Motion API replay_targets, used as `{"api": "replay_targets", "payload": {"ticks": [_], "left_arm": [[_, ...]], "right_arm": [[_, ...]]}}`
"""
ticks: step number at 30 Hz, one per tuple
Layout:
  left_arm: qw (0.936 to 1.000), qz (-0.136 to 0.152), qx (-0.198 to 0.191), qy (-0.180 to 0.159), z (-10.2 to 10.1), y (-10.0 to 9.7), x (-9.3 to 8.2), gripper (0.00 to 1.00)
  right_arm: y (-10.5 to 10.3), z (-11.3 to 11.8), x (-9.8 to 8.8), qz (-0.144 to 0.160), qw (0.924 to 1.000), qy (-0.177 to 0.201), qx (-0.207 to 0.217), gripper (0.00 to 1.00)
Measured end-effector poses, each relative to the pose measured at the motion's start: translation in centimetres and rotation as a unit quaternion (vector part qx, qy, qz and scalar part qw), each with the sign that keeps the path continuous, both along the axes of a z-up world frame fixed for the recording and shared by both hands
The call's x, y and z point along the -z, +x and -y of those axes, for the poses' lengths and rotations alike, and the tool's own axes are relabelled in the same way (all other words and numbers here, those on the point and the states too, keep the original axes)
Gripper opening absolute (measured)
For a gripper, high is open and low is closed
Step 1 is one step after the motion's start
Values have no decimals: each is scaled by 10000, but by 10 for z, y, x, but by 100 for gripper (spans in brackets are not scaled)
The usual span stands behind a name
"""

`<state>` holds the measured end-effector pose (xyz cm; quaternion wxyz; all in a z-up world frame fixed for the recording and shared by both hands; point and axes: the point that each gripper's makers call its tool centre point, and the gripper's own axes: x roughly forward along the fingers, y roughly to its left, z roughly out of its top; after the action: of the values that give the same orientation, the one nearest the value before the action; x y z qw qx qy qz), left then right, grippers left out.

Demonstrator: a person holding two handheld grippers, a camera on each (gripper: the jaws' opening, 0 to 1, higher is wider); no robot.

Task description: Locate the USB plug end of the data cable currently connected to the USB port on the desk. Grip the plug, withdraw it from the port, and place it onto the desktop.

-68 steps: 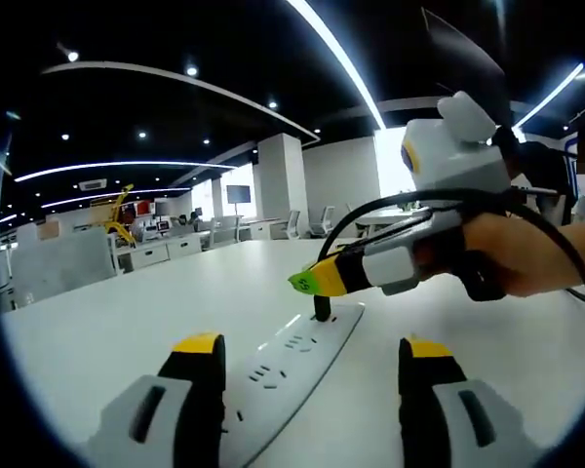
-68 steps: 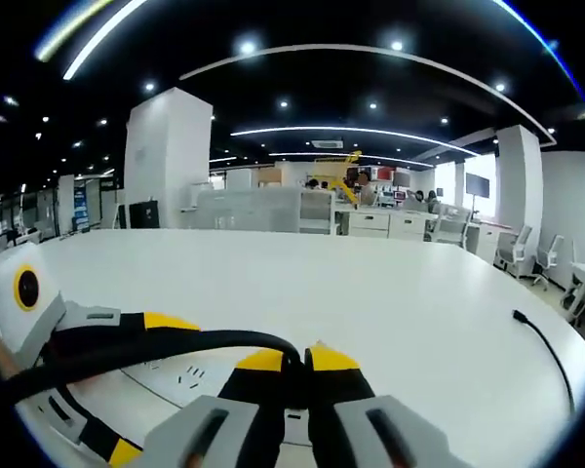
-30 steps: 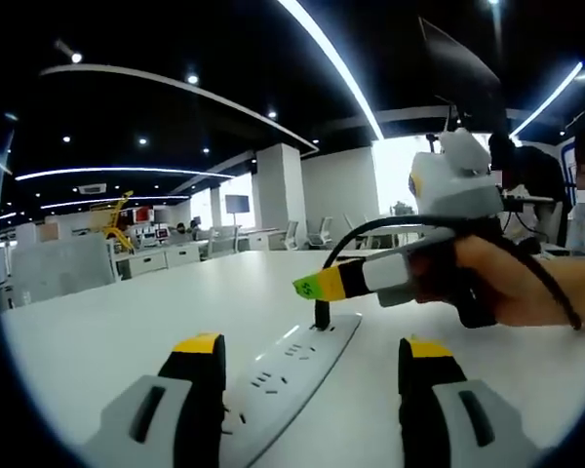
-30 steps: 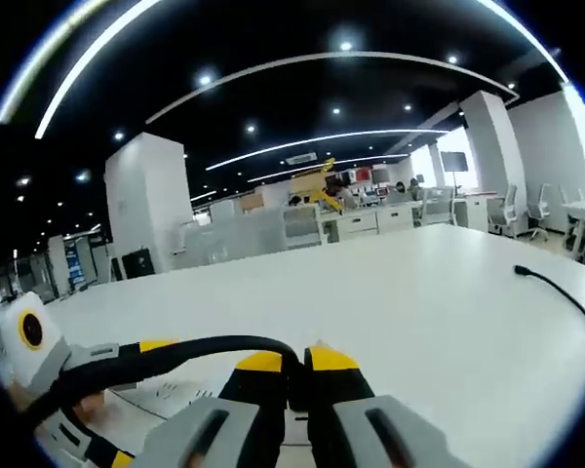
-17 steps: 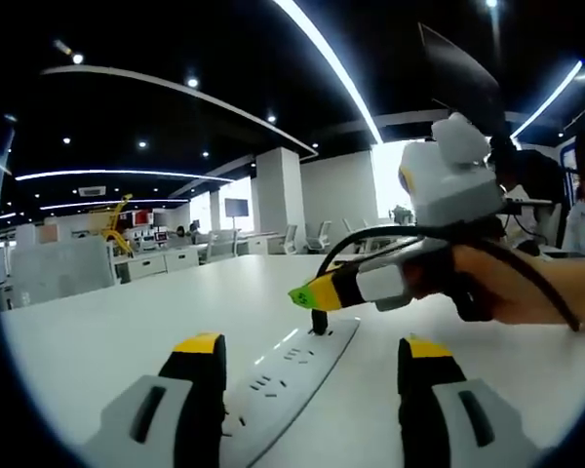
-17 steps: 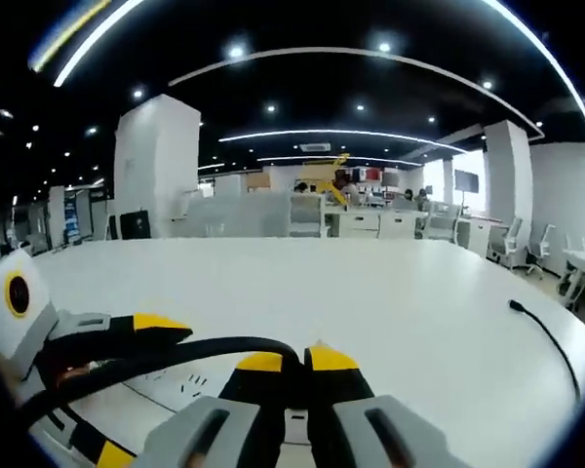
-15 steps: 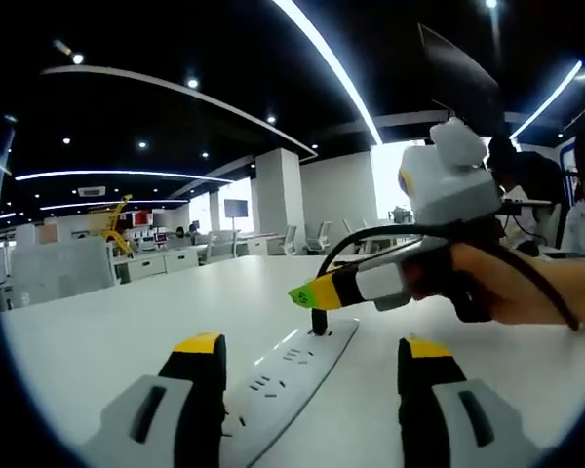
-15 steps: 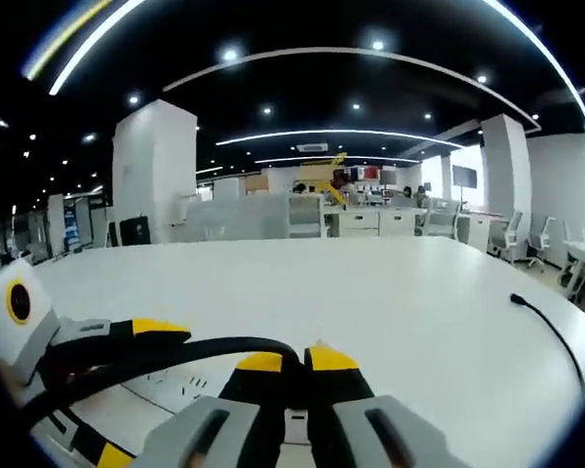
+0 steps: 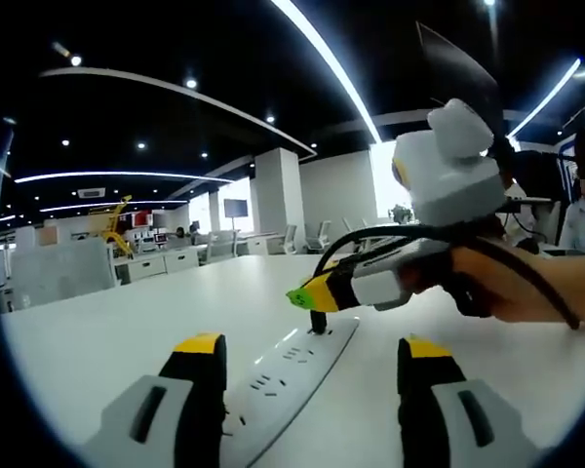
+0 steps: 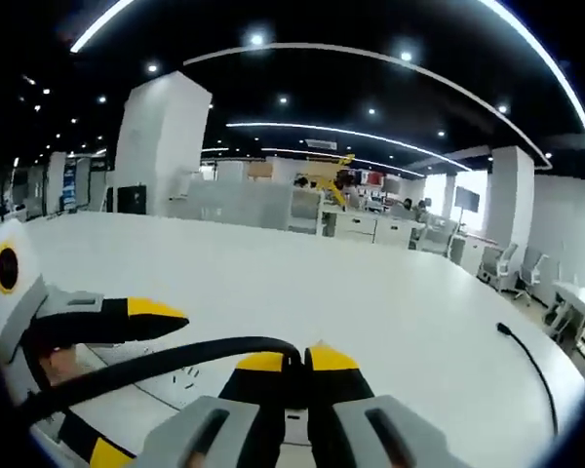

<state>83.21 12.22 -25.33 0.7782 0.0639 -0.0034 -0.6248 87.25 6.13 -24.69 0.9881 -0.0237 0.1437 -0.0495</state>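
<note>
White power strip [image 9: 291, 363] lies on bench [image 9: 97, 331] between jaws of my left claw [image 9: 310, 349], spread wide, empty. My right claw [image 9: 302, 295] nips black plug [image 9: 318, 320], plug seated in far end of strip.

Right gripper view: right claw [image 10: 292, 363] pinched tight on cable [image 10: 156, 369] at plug. Loose cable end [image 10: 520, 357] lies far right on bench.

Risk, my guess: strip unheld, may lift with pull; angled pull may jam plug.

Your right gripper [image 9: 307, 295] hides the top of the USB plug [image 9: 318, 321]; the power strip's [image 9: 283, 372] near end is cut off, its port markings too small to read.
</note>
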Motion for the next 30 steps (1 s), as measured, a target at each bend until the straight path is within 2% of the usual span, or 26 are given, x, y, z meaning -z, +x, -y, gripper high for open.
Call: {"api": "replay_targets", "payload": {"ticks": [2, 6, 8, 12, 14, 16, 18, 20, 25, 28, 30], "left_arm": [[10000, 1, -4, -2, 0, 0, 0, 71], [10000, -1, 4, -5, 0, -1, -1, 71], [10000, 0, -9, -3, 0, 0, -1, 71], [10000, 18, -8, 23, 0, -1, 0, 71], [10000, 27, -6, 44, 0, -2, 0, 71], [10000, 19, -2, 26, 0, -2, 0, 71], [10000, 14, -10, 9, 0, -2, -1, 71], [10000, 18, -17, 21, -1, -2, 0, 71], [10000, 17, -12, 36, -2, -2, 0, 71], [10000, 26, -20, 50, -2, -2, 1, 71], [10000, 24, -27, 51, -2, -1, 1, 71]], "right_arm": [[-1, 2, 0, 119, 9989, 456, -6, 8], [-5, 9, 0, 196, 9966, 800, 48, 8], [-3, 9, -1, 211, 9965, 806, 68, 8], [-2, 3, -1, 14, 9998, 177, -1, 8], [-1, 0, -2, -237, 9979, -610, -15, 8], [-1, -2, -1, -326, 9959, -842, -11, 8], [-2, -2, -1, -227, 9981, -575, -15, 8], [-5, -3, -1, -27, 9999, 93, -30, 8], [-6, 8, -1, 234, 9961, 845, 98, 8], [-6, 7, 0, 237, 9961, 847, 86, 8], [-6, 5, -1, 124, 9985, 528, 69, 8]]}}
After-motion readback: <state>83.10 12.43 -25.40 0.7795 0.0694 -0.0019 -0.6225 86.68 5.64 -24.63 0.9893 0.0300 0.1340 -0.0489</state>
